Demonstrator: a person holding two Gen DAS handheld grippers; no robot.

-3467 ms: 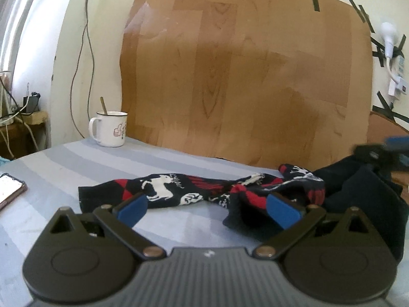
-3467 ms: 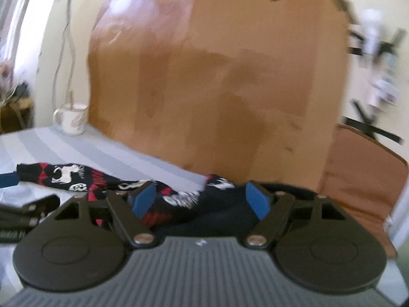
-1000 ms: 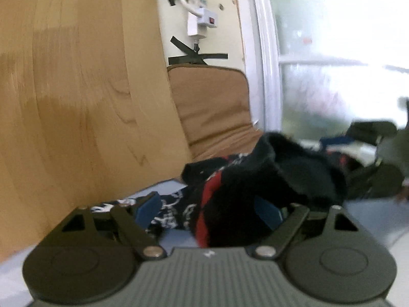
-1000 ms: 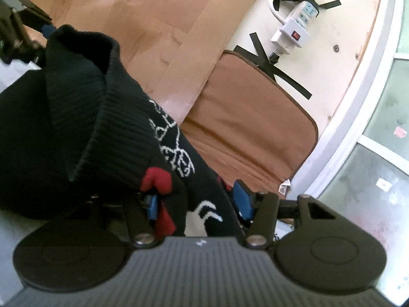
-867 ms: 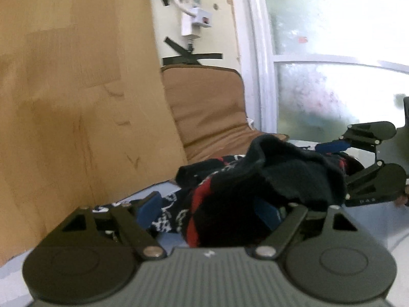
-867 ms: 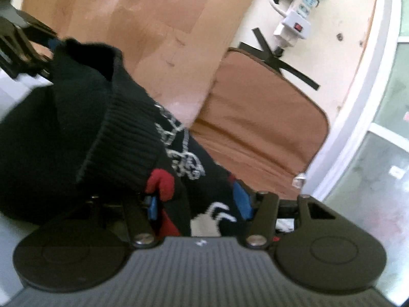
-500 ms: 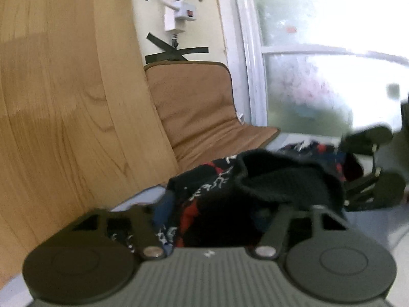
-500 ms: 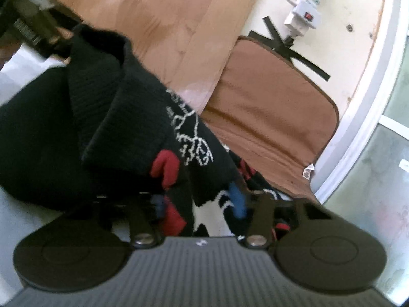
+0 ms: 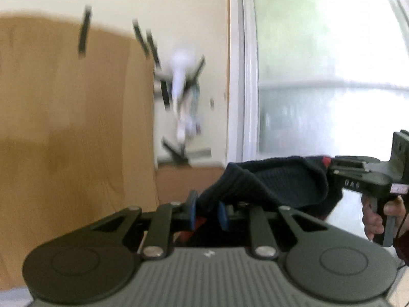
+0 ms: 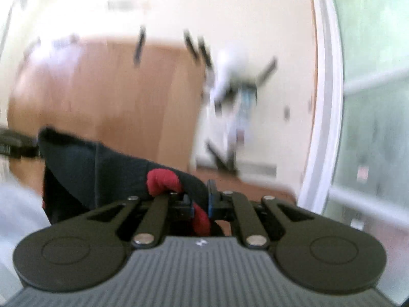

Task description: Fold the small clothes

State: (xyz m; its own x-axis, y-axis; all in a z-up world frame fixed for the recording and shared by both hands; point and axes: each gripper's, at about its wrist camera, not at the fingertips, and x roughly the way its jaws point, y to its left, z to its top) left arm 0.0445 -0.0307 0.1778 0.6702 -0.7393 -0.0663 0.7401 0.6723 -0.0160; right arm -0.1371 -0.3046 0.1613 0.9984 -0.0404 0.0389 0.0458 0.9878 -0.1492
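A black knitted sock with red patches (image 9: 281, 181) hangs stretched in the air between my two grippers. My left gripper (image 9: 207, 211) is shut on one edge of its black cuff. My right gripper (image 10: 200, 206) is shut on the other edge, where the sock (image 10: 102, 174) shows a red patch. In the left wrist view the right gripper (image 9: 363, 179) is at the far right, held by a hand. Both views are blurred and tilted up toward the wall.
A wood-pattern board (image 9: 71, 117) is taped to the cream wall, with a white power strip (image 9: 182, 94) beside it. A brown cushion (image 9: 189, 181) sits below the strip. A frosted window (image 9: 327, 76) fills the right side.
Both grippers have closed on the sock's cuff and lifted it off the bed. The views have swung upward, so the bed and the second sock have dropped out of sight.
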